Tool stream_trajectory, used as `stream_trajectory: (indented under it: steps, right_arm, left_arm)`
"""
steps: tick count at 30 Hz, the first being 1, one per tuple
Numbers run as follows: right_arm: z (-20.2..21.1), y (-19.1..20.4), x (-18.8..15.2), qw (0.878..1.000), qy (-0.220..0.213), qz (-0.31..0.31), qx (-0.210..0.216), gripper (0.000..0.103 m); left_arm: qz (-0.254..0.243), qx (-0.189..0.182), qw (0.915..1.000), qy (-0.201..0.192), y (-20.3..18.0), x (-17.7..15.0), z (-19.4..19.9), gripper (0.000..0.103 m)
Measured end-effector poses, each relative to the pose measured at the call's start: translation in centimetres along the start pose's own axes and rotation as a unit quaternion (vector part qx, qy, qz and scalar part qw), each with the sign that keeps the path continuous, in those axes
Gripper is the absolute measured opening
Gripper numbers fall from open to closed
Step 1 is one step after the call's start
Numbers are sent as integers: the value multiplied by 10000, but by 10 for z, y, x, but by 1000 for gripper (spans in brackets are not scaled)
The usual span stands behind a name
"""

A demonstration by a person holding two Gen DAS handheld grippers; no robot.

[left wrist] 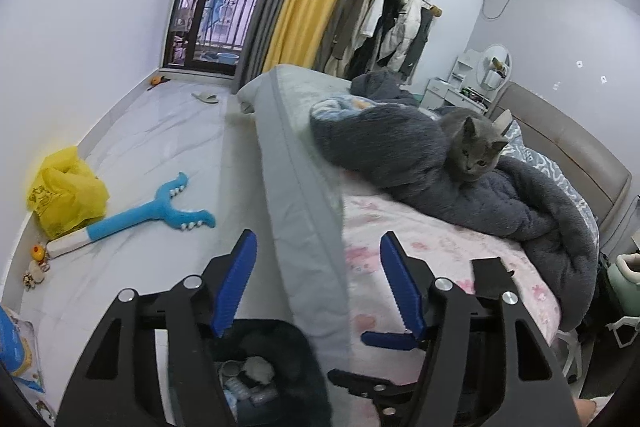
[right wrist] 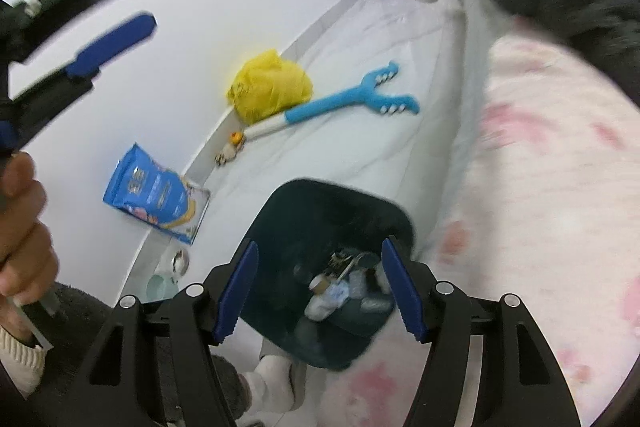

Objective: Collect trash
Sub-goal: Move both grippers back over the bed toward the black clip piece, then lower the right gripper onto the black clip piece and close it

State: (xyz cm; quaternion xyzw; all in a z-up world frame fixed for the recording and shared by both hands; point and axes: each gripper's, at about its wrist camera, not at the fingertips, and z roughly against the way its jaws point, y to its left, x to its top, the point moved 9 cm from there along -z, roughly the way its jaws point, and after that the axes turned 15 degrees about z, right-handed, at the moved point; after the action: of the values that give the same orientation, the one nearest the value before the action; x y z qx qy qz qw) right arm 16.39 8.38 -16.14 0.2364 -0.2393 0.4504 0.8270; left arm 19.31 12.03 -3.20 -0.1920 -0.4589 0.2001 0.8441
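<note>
A dark trash bin stands on the floor beside the bed, with bottles, wrappers and crumpled paper inside. My right gripper hangs open and empty right above the bin's mouth. My left gripper is open and empty, held over the bed's edge with the bin below it. The left gripper also shows blurred at the upper left of the right wrist view, held by a hand.
A bed with a pink sheet carries a grey blanket and a grey cat. On the floor by the wall lie a yellow plastic bag, a blue plush toy, a blue pouch and small toys.
</note>
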Motion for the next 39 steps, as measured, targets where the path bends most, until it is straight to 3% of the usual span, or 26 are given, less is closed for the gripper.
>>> stream_trajectory:
  steps: [7, 15, 25, 29, 39]
  right_arm:
    - [63, -47, -8, 9966, -552, -235, -570, 65]
    - [127, -113, -42, 9850, -951, -808, -1192, 65]
    - [172, -172, -94, 9694, -963, -1440, -1740, 65]
    - [182, -189, -113, 9628, -908, -1656, -1931, 54]
    - [195, -219, -139, 9506, -801, -2033, -2204, 42]
  left_arm:
    - [-115, -221, 9996, 92, -45, -11, -19, 66]
    - [-343, -420, 9980, 319, -94, -33, -40, 66]
    - [-580, -575, 9951, 562, -139, -61, -61, 66]
    - [-656, -590, 9938, 674, -149, -73, -69, 66]
    - [-893, -614, 9902, 877, -168, -88, -85, 66]
